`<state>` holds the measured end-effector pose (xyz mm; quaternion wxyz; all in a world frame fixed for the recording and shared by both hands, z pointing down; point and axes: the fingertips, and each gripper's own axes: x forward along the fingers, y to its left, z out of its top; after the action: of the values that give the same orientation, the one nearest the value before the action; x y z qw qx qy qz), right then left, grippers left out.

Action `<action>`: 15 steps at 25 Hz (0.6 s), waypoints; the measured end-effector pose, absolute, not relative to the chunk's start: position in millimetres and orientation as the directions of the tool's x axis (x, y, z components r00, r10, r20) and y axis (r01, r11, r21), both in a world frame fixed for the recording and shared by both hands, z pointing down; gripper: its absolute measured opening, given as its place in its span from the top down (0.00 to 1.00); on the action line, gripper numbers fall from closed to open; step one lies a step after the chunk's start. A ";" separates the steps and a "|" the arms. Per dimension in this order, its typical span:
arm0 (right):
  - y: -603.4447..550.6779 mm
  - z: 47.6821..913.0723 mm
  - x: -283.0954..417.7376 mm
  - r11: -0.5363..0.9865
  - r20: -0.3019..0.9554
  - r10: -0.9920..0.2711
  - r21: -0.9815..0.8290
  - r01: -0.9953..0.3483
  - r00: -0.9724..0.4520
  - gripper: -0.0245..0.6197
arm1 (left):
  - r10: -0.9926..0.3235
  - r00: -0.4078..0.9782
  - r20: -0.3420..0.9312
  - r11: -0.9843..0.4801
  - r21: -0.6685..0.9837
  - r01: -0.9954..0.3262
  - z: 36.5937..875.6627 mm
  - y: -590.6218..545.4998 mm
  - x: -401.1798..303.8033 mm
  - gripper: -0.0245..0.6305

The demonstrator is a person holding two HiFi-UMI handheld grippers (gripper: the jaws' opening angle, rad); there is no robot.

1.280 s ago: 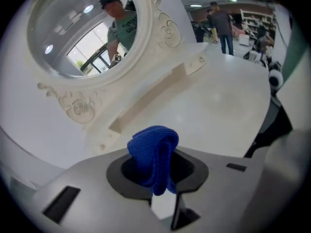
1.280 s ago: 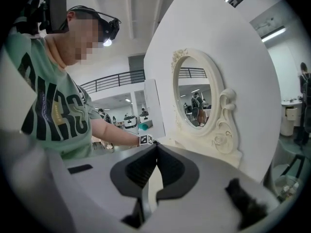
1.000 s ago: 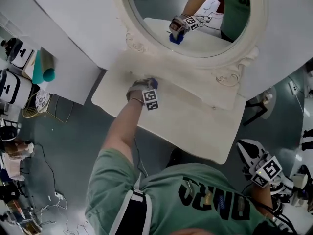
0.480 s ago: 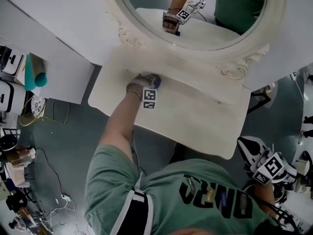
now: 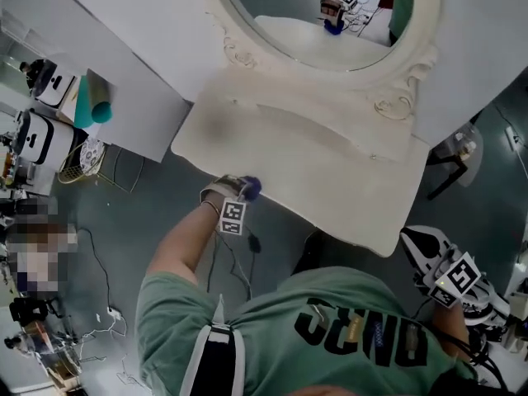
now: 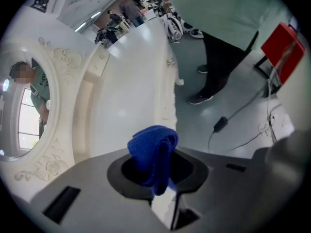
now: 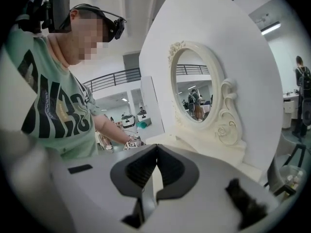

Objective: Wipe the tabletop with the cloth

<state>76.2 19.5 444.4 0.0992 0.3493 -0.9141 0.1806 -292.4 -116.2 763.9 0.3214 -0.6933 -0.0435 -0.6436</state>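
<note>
1. Worktop (image 5: 330,172): cream-white, with a wavy front edge and a raised ledge at the back. It stands against a white wall panel. The left gripper view looks along its bare surface (image 6: 131,86).
2. Mirror (image 5: 330,15): oval, in a carved cream frame that rises from the back of the worktop. The glass reflects the arm, the marker cube and the blue cloth. The right gripper view shows the mirror (image 7: 193,86) from the side, with scrollwork at its base.
3. Shirt (image 5: 330,337): the person's pale green shirt carries large dark letters. They sit upside down in the head view and are partly cut off in the right gripper view, so no whole word can be read.
4. Right tongs (image 5: 417,250): low at the person's right, off the worktop's front corner and well apart from the cloth. Their ribbed pads meet edge to edge with nothing between them (image 7: 155,165).
5. Left tongs (image 5: 244,190): at the worktop's front edge, towards its left end, clamped on the cloth (image 6: 158,171). The cube on them bears black-and-white square markers and no words.
6. Cloth (image 6: 153,149): deep blue and ribbed, bunched into a fold that stands up out of the left tongs. In the head view it (image 5: 251,187) shows as a small blue tuft right at the edge; whether it touches the surface cannot be told.
</note>
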 end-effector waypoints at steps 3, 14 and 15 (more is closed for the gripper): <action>55.3 440.1 97.8 0.698 0.296 -0.599 -0.261 -0.667 -0.744 0.94 | -0.226 0.100 0.969 -0.786 -0.242 0.569 778.2 -22.7 -311.3 0.82; 55.9 415.2 120.4 0.650 0.285 -0.670 -0.221 -0.727 -0.686 0.94 | -0.498 0.311 0.810 -0.705 -0.587 0.398 708.5 -187.2 -162.5 0.82; 46.3 415.6 117.5 0.638 0.289 -0.680 -0.219 -0.739 -0.673 0.94 | -0.506 0.321 0.801 -0.692 -0.599 0.403 708.4 -211.4 -151.7 0.82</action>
<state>117.5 46.3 415.6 0.0902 0.3940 -0.9004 0.1611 -151.7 -211.4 708.4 0.3907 -0.7127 0.0361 -0.5815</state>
